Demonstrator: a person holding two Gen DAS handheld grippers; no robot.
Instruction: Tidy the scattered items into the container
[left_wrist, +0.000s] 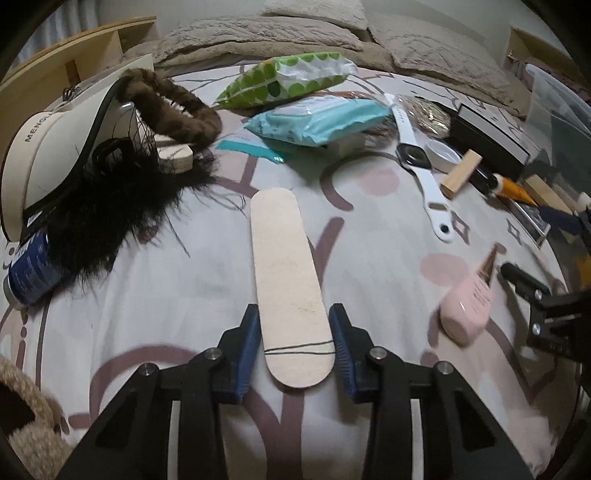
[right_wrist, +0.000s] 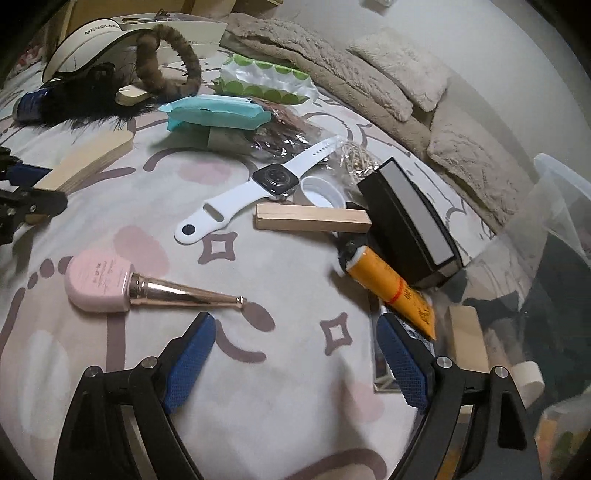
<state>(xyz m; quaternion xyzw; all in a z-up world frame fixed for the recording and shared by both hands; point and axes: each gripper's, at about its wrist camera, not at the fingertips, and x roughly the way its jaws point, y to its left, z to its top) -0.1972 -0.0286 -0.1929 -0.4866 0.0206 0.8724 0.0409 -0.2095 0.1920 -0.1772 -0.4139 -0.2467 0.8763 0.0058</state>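
Note:
My left gripper (left_wrist: 293, 332) is shut on a long flat wooden piece with rounded ends (left_wrist: 286, 273), which also shows in the right wrist view (right_wrist: 86, 160) at the left with the left gripper (right_wrist: 22, 192). My right gripper (right_wrist: 295, 347) is open and empty above the patterned bed sheet, and it shows in the left wrist view (left_wrist: 535, 295). A pink bottle with a gold cap (right_wrist: 110, 286) lies just ahead-left of it. An orange tube (right_wrist: 391, 284) lies ahead-right. A clear plastic container (right_wrist: 554, 258) stands at the right edge.
Scattered on the bed are a white smartwatch (right_wrist: 269, 184), a wooden block (right_wrist: 310, 218), a black box (right_wrist: 410, 221), a teal wipes pack (right_wrist: 218, 112), a green dotted pack (right_wrist: 264, 79), a cream visor (left_wrist: 48, 155), black fur (left_wrist: 107, 210) and a blue can (left_wrist: 31, 269).

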